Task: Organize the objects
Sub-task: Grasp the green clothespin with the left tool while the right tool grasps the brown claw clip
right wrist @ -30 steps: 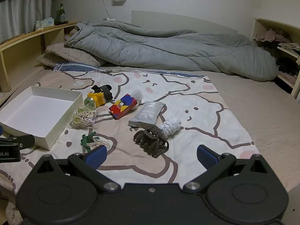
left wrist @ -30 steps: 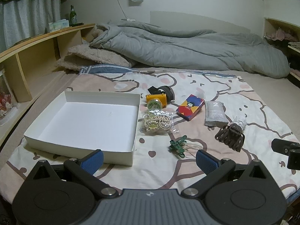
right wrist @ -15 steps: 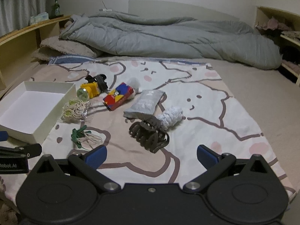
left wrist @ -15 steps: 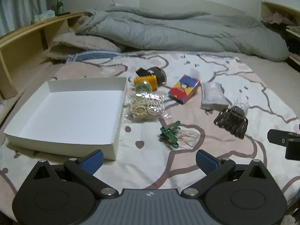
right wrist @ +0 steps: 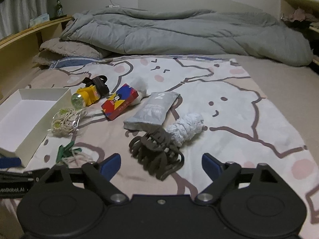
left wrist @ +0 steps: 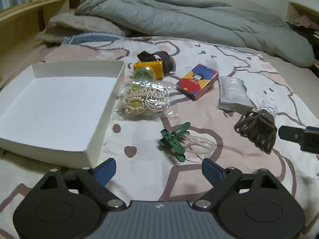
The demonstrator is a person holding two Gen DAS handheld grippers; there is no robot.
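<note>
An empty white box (left wrist: 49,103) lies at the left on the bed sheet. To its right lie a yellow headlamp (left wrist: 149,70), a bag of cord (left wrist: 141,101), a colourful card box (left wrist: 197,81), a grey pouch (left wrist: 232,93), a green clip (left wrist: 173,141), a brown claw clip (right wrist: 157,151) and a white cloth roll (right wrist: 185,129). My left gripper (left wrist: 158,169) is open just short of the green clip. My right gripper (right wrist: 161,164) is open with the claw clip just in front of its fingertips.
A grey duvet (right wrist: 189,33) is piled across the back of the bed. A wooden shelf (right wrist: 24,39) runs along the left side. The right gripper's finger (left wrist: 297,137) shows at the right edge of the left wrist view.
Both grippers have moved forward and lower toward the objects. The green clip and claw clip now appear larger and closer. No object has moved.
</note>
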